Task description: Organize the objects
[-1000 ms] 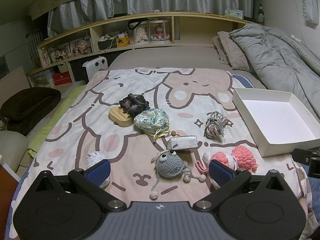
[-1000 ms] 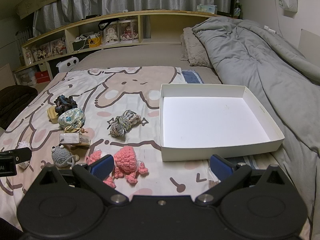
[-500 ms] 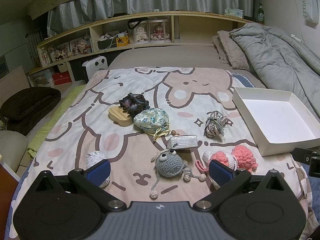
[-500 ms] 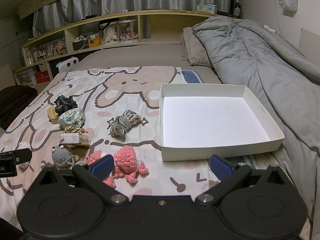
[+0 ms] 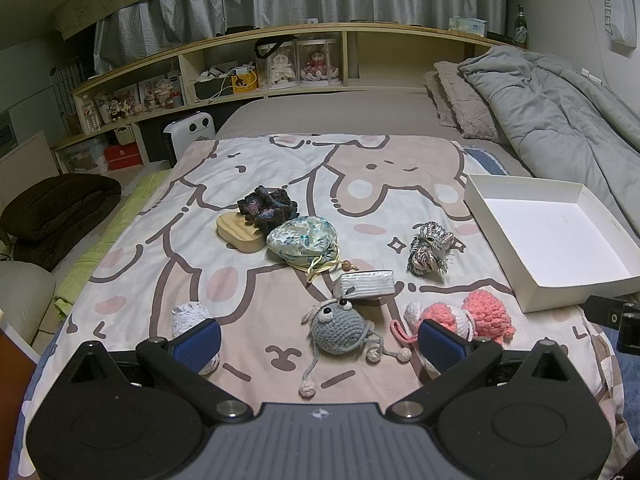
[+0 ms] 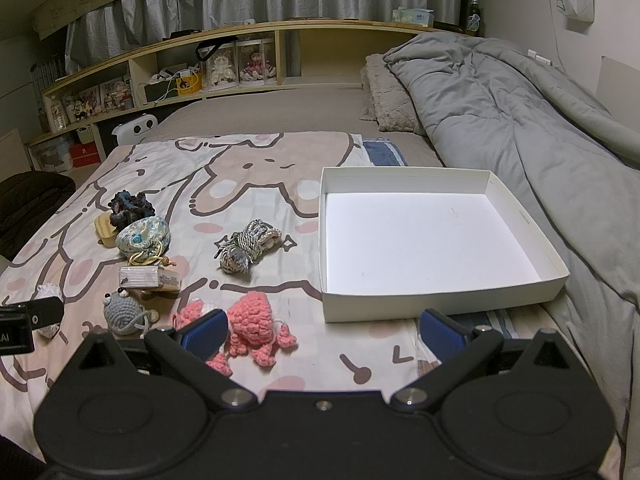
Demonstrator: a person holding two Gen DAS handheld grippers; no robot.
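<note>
Several small objects lie on the bunny-print blanket: a grey crochet toy point(image 5: 340, 326), a pink crochet toy point(image 5: 476, 316), a silver pouch point(image 5: 366, 283), a grey rope knot point(image 5: 430, 252), a floral drawstring bag point(image 5: 302, 242), a dark crochet piece point(image 5: 266, 208) on a wooden block point(image 5: 240, 234), and a white lace roll point(image 5: 190, 314). An empty white box point(image 6: 424, 236) sits to their right. My left gripper point(image 5: 320, 344) is open above the grey toy. My right gripper point(image 6: 324, 330) is open, hovering before the box's near wall, pink toy point(image 6: 252, 320) by its left finger.
A rumpled grey duvet point(image 6: 520, 128) and a pillow point(image 6: 386, 96) lie right of the box. A shelf headboard point(image 5: 280, 68) with dolls and clutter runs along the far side. A dark cushion point(image 5: 52, 212) and a white heater point(image 5: 188, 136) stand off the bed's left.
</note>
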